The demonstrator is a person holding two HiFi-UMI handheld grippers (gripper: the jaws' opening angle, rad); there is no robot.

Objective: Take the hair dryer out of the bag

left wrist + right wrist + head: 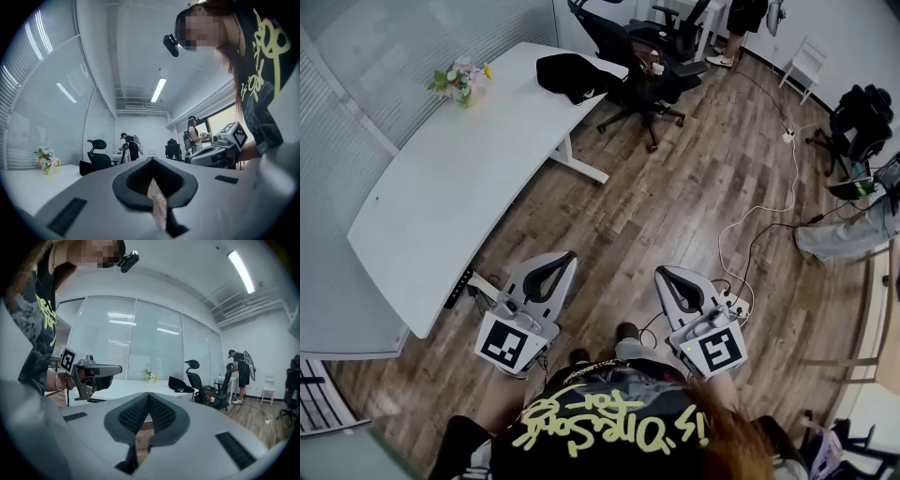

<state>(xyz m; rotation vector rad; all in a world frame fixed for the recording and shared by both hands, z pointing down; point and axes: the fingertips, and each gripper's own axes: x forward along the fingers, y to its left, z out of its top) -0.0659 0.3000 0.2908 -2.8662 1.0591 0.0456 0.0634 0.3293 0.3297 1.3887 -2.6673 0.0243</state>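
Fingers (133,180) of the left gripper (566,257) pressed together, nothing between them; fingers (133,416) of the right gripper (662,273) likewise closed and empty; we read both as idle, shut simply because nothing lies within reach to take. Both grippers are side by side in front of the person's body, pointing roughly level over the wooden floor (675,206), well apart from the white tabletop (459,178); a carrying posture, we judge, not a reaching one. At the tabletop's far end lies the black bag (574,73), near an office chair (642,56); a small bunch of flowers (461,80) stands along the window-side edge. The hair dryer is not visible in any view, so we take it to be inside the bag. Task not yet begun, in our judgement; the person must first close the distance to the bag before either gripper can open on it.
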